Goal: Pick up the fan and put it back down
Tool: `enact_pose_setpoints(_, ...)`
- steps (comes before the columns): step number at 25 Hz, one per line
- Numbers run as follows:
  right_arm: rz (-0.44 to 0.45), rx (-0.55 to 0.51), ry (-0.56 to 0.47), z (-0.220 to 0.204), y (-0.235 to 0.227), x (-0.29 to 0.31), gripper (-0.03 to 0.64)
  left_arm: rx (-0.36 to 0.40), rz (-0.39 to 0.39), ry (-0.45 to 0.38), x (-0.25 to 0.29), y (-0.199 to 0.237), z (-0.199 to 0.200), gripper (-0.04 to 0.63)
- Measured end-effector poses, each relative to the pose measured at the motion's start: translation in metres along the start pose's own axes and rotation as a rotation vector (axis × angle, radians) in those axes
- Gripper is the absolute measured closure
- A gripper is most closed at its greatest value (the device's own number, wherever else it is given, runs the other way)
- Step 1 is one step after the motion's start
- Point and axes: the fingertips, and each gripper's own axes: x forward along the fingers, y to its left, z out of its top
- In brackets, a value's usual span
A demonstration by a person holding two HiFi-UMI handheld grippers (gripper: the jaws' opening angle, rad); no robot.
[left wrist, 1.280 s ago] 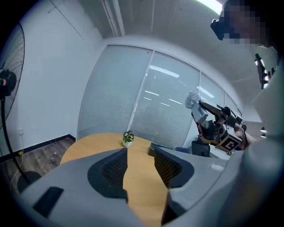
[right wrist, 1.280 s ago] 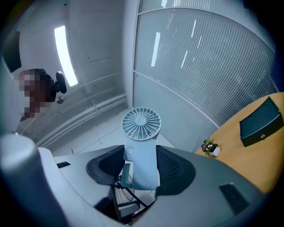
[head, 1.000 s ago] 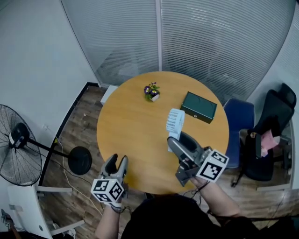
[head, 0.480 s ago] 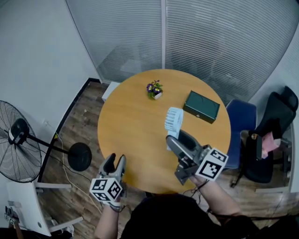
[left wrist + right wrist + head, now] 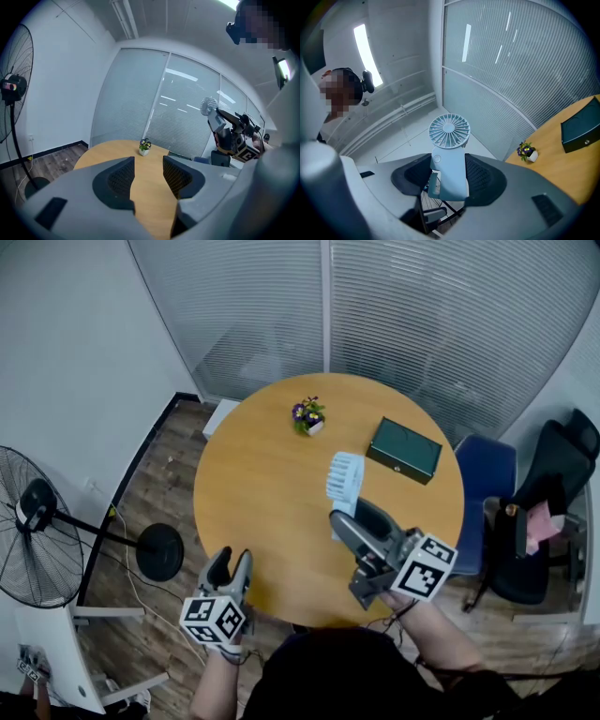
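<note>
Above round table (image 5: 253,498), right gripper (image 5: 450,176) jaws clamp fan (image 5: 449,132) handle.

No writing, brand, number or sign can be read on anything in these views

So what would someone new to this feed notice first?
Most likely the small pale-blue fan, clamped by its handle in the right gripper and held up above the round wooden table. Next, the big standing fan on the floor at the far left, and the dark green box and little flower pot toward the table's far side. The left gripper hangs open and empty by the table's near edge.
</note>
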Motion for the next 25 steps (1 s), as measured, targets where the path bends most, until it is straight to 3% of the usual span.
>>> enact_pose_setpoints(25,-0.007,0.018,-0.005,0.0034,-0.0087,-0.0030,0.394,-0.003,-0.002,0.022,0.0079,-0.0105,-0.0062,0.408)
